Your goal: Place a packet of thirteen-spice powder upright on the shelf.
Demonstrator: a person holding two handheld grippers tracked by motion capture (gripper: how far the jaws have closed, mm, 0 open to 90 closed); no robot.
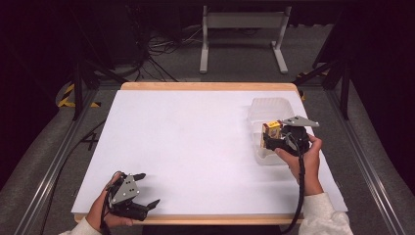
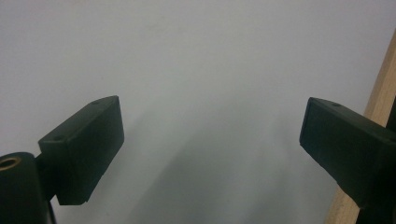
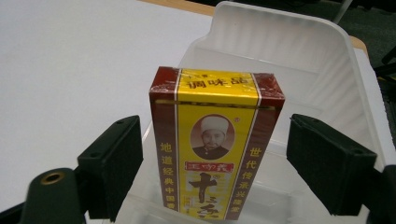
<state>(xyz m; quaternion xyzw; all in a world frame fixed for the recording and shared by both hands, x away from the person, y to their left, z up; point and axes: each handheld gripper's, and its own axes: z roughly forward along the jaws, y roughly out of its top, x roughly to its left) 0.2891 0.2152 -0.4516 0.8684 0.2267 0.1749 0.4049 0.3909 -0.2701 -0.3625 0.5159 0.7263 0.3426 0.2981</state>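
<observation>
While I look along the right gripper (image 3: 215, 163), I see the yellow and dark red box (image 3: 215, 140) standing upright just between its two black jaws. The jaws are apart, and on each side a narrow gap stays between the pad and the box, so the pads do not press on it and nothing is held. The box stands inside the clear plastic container (image 3: 322, 60), near its front wall, with the printed face turned to the camera. From the high view I find the same box (image 1: 271, 130) in the container (image 1: 269, 105) on the right part of the white table (image 1: 186, 147), and the right gripper (image 1: 274, 143) sits directly at it. My left gripper (image 1: 142, 188) rests near the front edge of the table, well apart from the box. Its jaws stand wide open over the bare white surface (image 2: 205, 70) and grasp nothing.
</observation>
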